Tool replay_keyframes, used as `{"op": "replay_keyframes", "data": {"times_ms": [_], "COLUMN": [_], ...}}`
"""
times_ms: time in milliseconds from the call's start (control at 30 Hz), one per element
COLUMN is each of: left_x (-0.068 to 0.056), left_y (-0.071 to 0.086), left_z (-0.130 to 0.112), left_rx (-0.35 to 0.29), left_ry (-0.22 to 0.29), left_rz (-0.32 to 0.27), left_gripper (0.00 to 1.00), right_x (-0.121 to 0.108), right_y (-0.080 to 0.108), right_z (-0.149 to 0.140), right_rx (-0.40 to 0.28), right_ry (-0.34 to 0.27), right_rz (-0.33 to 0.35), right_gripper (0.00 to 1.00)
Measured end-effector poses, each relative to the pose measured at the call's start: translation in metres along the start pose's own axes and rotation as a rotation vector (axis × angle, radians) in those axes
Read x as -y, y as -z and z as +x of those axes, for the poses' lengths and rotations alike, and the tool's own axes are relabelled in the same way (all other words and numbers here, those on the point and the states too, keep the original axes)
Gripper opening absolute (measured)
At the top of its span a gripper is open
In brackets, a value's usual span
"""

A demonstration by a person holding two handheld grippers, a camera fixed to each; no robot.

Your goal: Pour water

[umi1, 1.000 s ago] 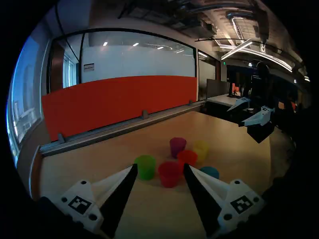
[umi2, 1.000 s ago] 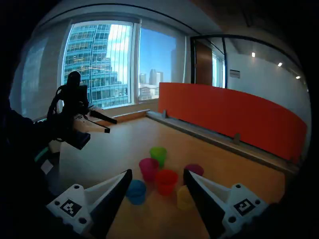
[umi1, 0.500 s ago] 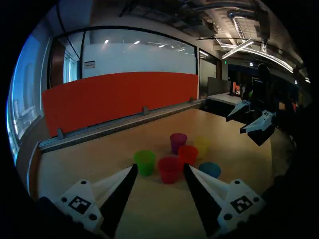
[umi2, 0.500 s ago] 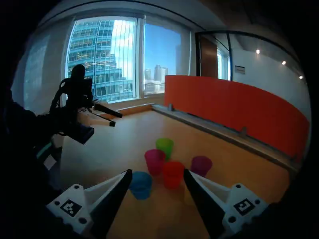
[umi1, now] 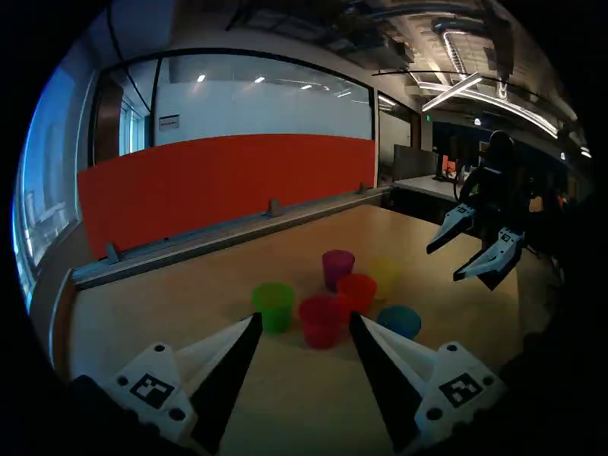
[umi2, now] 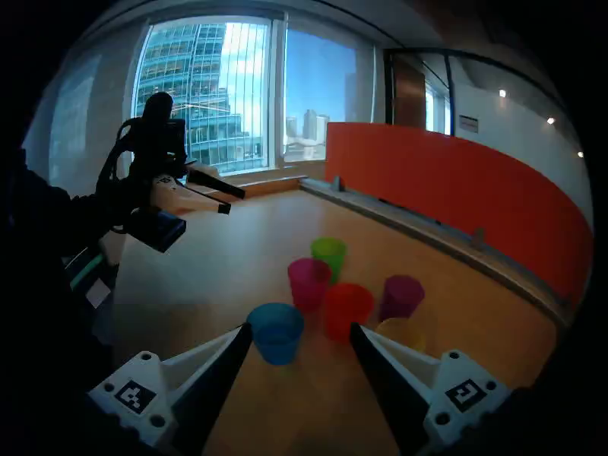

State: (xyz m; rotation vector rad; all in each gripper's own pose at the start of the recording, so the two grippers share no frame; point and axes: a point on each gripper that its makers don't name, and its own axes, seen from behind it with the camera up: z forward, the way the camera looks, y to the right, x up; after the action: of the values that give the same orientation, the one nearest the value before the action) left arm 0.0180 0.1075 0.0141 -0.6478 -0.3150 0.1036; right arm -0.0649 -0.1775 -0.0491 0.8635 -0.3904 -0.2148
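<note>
The blue cup (umi2: 275,332) stands upright dead ahead of the right gripper (umi2: 300,328), toward that edge of the table (umi2: 213,258); its jaws are agape and empty. The left gripper (umi1: 305,318), likewise open, faces the pink cup (umi1: 321,319)

A pale wooden table (umi1: 152,304) spreads across the lower left gripper view. Along its far edge, from 9 to 2 o'clock, a grey rail (umi1: 228,232) runs below an orange panel (umi1: 228,182). Ceiling light strips (umi1: 456,91) glow at 2 o'clock. In the right gripper view, a tall window (umi2: 319,91) at 12 o'clock shows glass towers (umi2: 190,99).
</note>
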Motion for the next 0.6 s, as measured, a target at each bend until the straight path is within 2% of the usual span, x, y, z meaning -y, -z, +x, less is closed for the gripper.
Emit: {"op": "replay_keyframes", "data": {"times_ms": [300,600], "left_x": [0.0,0.008], "left_y": [-0.005,-0.011], "left_z": [-0.004,-0.006], "left_rx": [0.005,0.009], "left_ry": [-0.005,-0.019], "left_rz": [0.001,0.021], "left_gripper": [0.84,0.84], "right_x": [0.011,0.02], "right_y": [-0.023,-0.045], "right_z": [-0.017,-0.028], "right_rx": [0.039,0.07], "right_ry": [0.009,0.032], "right_rz": [0.029,0.055], "right_gripper": [0.99,0.99]}}
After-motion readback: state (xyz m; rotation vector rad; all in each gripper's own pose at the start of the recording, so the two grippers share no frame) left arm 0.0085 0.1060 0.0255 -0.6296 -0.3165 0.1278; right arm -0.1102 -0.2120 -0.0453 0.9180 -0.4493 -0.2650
